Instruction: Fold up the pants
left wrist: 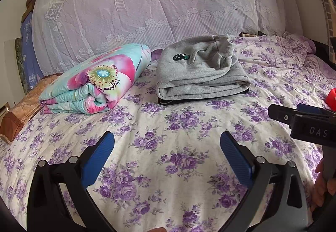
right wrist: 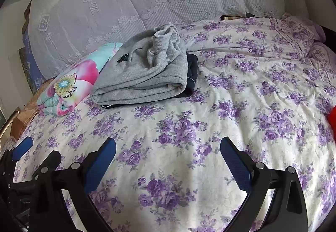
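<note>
Both tools hang low over the flowered bedsheet [left wrist: 168,127], side by side, and neither has hold of anything. The left gripper [left wrist: 167,159] has its blue pads [left wrist: 98,160] spread wide apart, with only purple roses showing in the gap between them. The right gripper [right wrist: 168,163] is spread just as wide over bare sheet, and its black body juts in from the right edge of the left tool's view, a hand [left wrist: 324,185] wrapped around its handle. The grey pants [left wrist: 201,70] lie already folded, well ahead of both tools: roughly straight ahead and slightly right of the left one, ahead and to the left of the right one. The rolled fold faces the tools and the bunched ribbed cuffs sit on top toward the far end. They rest on a dark folded garment [right wrist: 192,76] that peeks out beneath their near and right edges. Just left of the pants lies a folded floral quilt [left wrist: 92,80] in pink and turquoise. Behind it all, a lace cover [left wrist: 147,1] drapes the head of the bed, and something red [right wrist: 332,122] shows at the far right.
</note>
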Demonstrator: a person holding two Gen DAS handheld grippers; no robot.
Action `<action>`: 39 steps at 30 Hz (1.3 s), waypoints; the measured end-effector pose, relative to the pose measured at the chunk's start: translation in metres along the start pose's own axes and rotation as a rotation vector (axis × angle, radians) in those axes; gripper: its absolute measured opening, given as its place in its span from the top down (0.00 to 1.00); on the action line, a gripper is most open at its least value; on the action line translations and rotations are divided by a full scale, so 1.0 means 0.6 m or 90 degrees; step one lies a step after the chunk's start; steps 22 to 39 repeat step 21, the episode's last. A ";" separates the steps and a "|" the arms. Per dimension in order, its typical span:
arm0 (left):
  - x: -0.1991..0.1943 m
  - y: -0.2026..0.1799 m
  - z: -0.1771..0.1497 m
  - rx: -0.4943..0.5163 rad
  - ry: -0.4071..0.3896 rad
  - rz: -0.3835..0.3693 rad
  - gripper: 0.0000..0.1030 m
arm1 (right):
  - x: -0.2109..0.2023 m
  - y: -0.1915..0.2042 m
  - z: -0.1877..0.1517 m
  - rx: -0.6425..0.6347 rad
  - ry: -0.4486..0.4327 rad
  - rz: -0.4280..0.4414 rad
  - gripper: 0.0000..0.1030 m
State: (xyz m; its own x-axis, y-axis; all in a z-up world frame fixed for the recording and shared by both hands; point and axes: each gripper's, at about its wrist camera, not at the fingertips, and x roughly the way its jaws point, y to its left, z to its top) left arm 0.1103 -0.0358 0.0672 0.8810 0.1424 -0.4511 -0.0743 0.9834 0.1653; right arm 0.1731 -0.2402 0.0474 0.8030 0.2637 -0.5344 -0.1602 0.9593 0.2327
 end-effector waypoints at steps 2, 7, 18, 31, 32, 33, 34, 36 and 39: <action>0.000 -0.001 0.000 0.000 0.000 0.001 0.05 | 0.000 0.000 0.000 0.000 0.000 0.000 0.03; 0.000 -0.001 0.000 0.000 0.000 0.000 0.05 | 0.002 0.001 -0.002 0.000 0.002 0.000 0.03; -0.002 0.001 -0.001 -0.005 -0.012 -0.004 0.05 | 0.003 0.001 -0.004 -0.001 0.003 -0.001 0.03; -0.001 0.000 -0.002 0.000 -0.011 -0.008 0.05 | 0.003 0.001 -0.004 0.000 0.003 -0.001 0.03; -0.001 0.000 -0.002 0.000 -0.011 -0.008 0.05 | 0.003 0.001 -0.004 0.000 0.003 -0.001 0.03; -0.001 0.000 -0.002 0.000 -0.011 -0.008 0.05 | 0.003 0.001 -0.004 0.000 0.003 -0.001 0.03; -0.001 0.000 -0.002 0.000 -0.011 -0.008 0.05 | 0.003 0.001 -0.004 0.000 0.003 -0.001 0.03; -0.001 0.000 -0.002 0.000 -0.011 -0.008 0.05 | 0.003 0.001 -0.004 0.000 0.003 -0.001 0.03; -0.001 0.000 -0.002 0.000 -0.011 -0.008 0.05 | 0.003 0.001 -0.004 0.000 0.003 -0.001 0.03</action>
